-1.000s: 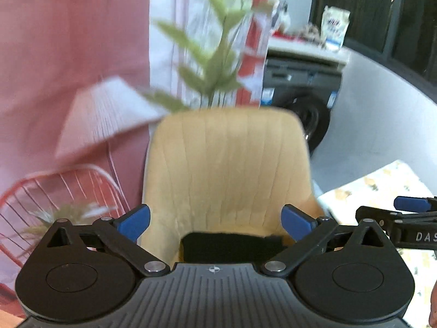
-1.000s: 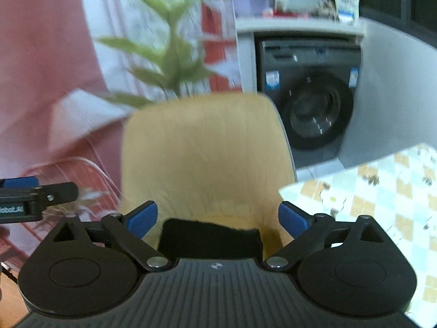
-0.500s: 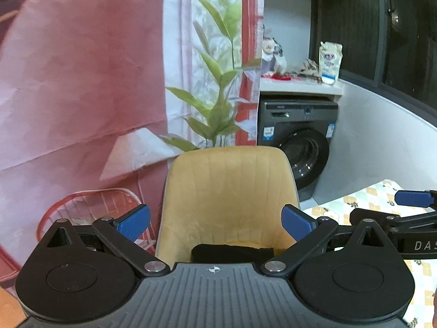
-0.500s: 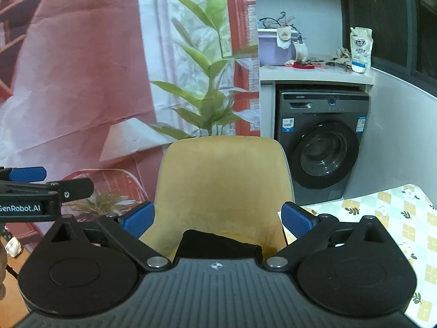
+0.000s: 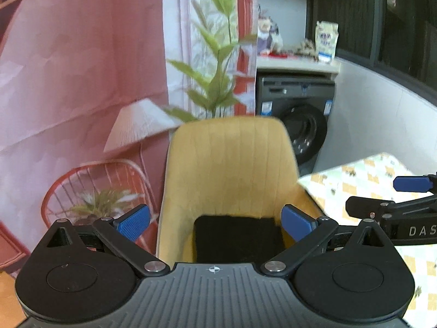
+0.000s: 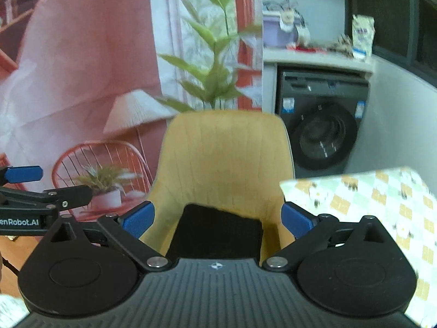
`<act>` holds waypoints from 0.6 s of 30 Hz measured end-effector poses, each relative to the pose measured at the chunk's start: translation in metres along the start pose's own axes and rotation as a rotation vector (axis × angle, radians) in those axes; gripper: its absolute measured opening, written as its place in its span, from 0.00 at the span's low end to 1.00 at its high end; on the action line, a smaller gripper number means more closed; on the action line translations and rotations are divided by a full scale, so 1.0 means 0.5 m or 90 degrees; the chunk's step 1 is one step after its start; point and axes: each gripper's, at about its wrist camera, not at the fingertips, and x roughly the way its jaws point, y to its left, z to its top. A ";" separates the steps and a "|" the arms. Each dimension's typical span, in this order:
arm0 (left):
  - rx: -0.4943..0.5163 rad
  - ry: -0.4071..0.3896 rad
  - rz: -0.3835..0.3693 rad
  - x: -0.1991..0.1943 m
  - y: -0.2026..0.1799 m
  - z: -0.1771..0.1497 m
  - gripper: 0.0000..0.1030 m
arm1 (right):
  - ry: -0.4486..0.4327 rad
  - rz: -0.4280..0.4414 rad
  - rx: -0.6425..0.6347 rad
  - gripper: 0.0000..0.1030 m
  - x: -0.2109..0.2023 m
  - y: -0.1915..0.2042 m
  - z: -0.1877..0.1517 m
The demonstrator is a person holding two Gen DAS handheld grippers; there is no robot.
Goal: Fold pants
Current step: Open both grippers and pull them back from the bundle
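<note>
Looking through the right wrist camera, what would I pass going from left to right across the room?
Other hand-held gripper → red wire chair → yellow chair with folded black pants → washing machine → checked tablecloth.

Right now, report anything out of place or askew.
Nothing looks spilled or damaged. The folded black pants lie slightly skewed on the yellow upholstered chair, not the checked tablecloth. Both tongs are open and empty.
</note>
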 end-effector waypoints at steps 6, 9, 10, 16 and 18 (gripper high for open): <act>-0.004 0.054 -0.002 0.034 0.026 -0.029 1.00 | 0.049 -0.001 0.021 0.98 0.028 0.015 -0.035; 0.000 0.072 -0.005 0.049 0.032 -0.035 1.00 | 0.068 0.007 0.038 0.98 0.043 0.017 -0.045; 0.001 0.075 -0.006 0.053 0.035 -0.036 1.00 | 0.073 0.010 0.042 0.98 0.047 0.017 -0.048; -0.017 0.076 -0.008 0.069 0.047 -0.030 1.00 | 0.080 0.003 0.051 0.98 0.060 0.017 -0.044; -0.019 0.077 -0.007 0.071 0.048 -0.030 1.00 | 0.079 0.000 0.053 0.98 0.062 0.015 -0.041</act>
